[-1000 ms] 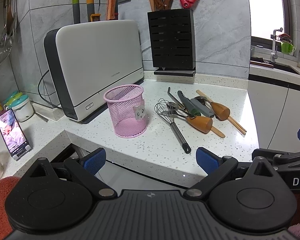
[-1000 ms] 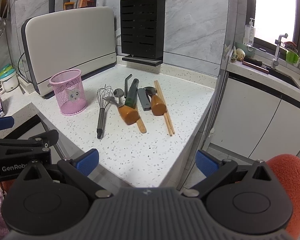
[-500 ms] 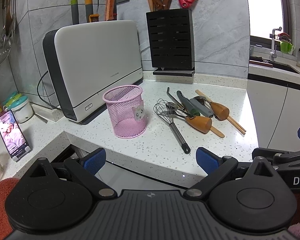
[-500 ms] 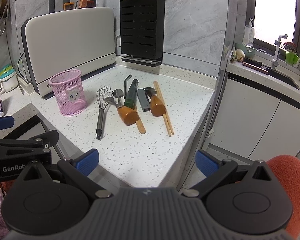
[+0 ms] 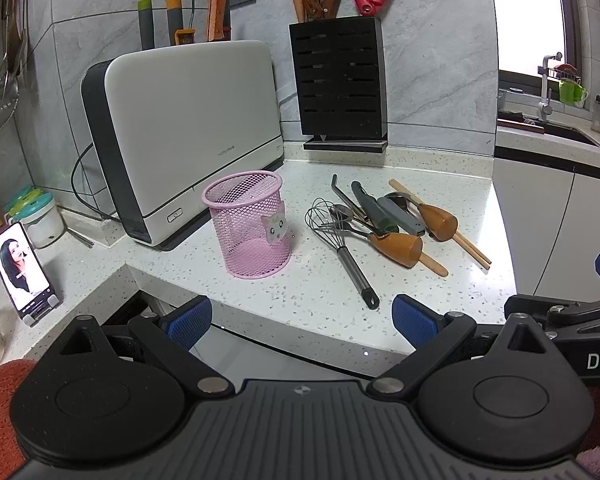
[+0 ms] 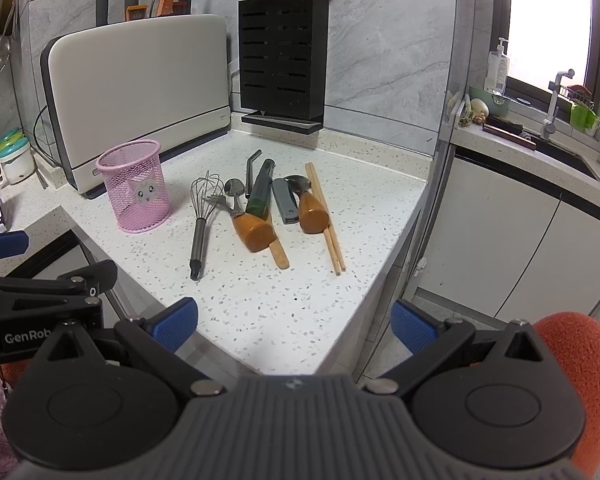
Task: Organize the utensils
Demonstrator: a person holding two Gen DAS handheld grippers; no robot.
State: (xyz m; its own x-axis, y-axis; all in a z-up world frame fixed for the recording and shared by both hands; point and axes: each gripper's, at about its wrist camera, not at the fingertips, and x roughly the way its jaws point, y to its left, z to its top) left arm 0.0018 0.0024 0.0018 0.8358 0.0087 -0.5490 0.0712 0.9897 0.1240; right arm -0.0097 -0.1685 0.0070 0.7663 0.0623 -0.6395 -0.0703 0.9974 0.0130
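A pink mesh cup stands empty on the white speckled counter. Right of it lies a pile of utensils: a metal whisk, two brown-handled tools, a green-handled tool, a grey tool, chopsticks and a metal straw. My left gripper is open and empty, off the counter's front edge. My right gripper is open and empty, near the counter's front corner.
A white appliance and a black knife block stand at the back wall. A phone on a stand and a small lidded jar sit at the left. A sink area lies to the right.
Both views have crept slightly closer to the counter. Nothing on the counter has moved and both grippers stay open.
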